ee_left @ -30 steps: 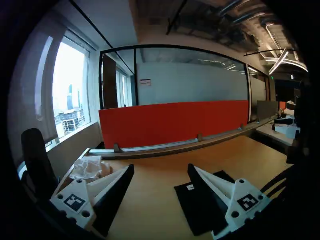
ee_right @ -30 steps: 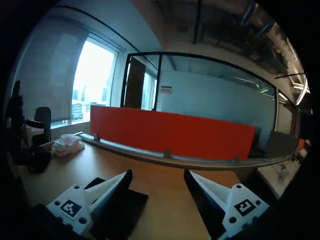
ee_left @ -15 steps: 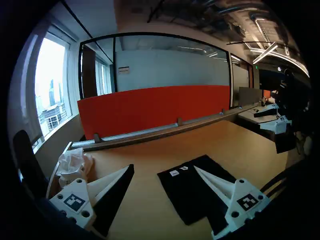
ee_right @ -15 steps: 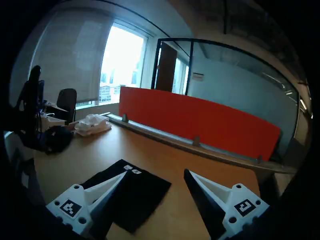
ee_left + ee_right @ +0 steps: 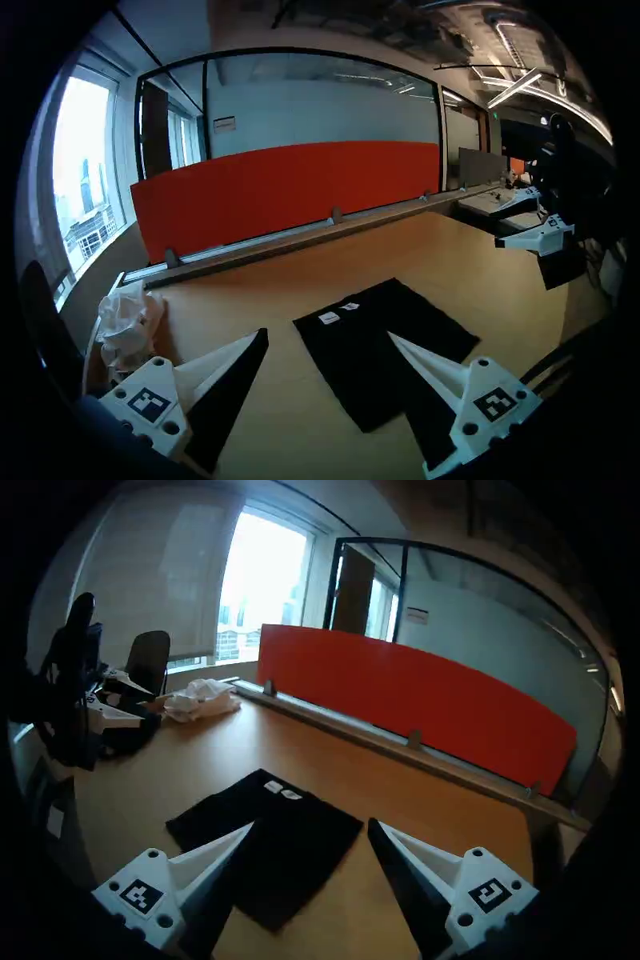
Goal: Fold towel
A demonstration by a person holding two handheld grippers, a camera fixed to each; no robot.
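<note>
the left gripper (image 5: 326,334) and right gripper (image 5: 310,823) both gape wide, holding nothing, above the wooden desk (image 5: 480,288); the black towel (image 5: 360,364) lies flat there, near them.

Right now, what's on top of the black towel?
Two small white tags lie near the far edge of the black towel. The left hand-held gripper covers its near corner.

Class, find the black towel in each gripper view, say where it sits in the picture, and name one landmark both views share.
Left gripper view: towel lies low, just right of centre, on the table.
Right gripper view: towel lies low, just left of centre.
Shared landmark: the red divider along the table's far edge.
</note>
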